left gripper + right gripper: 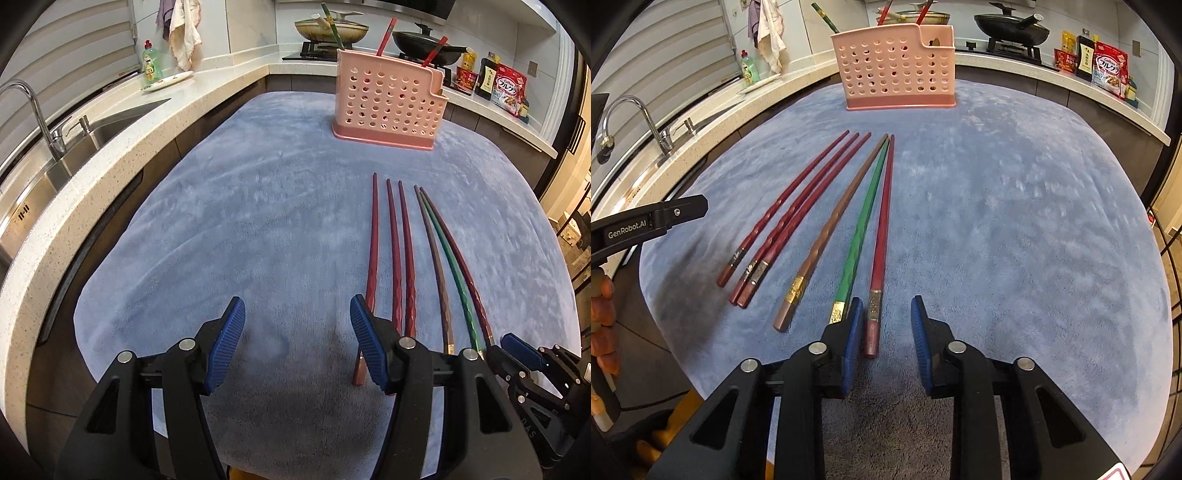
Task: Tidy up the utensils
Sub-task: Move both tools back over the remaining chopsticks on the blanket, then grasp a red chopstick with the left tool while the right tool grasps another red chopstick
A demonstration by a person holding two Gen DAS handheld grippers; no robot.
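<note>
Right gripper (886,332) spread open, low over the mat at six o'clock, straddling the butt end of the rightmost red chopstick (882,221) without yet touching it; probably lined up for the next pick, as the nearest stick on that side. Left gripper (297,332) likewise wide open and holding nothing, hovering at six o'clock with its right pad just beside the leftmost dark red chopstick (373,251), seemingly waiting its turn.

Largest first: blue fleece mat (1015,221) covering the work surface, likely there to keep sticks from rolling. Beyond it, pale stone counter (92,162) wrapping from nine round to two o'clock, with steel sink (44,177) and tap at nine, two pans on a hob at twelve, food packets at two.

Pink perforated holder (897,66) upright at the mat's far edge, twelve o'clock, already containing a few chopsticks, red and green ends poking out above the rim; exact count hard to tell.

Six loose chopsticks lying flat mid-mat, tips toward the holder, butts toward the grippers: three dark red ones close together at ten o'clock, then a brown chopstick (831,229), a green chopstick (866,218) and the red one fanned with tips nearly touching. Sorting judged partly done.
</note>
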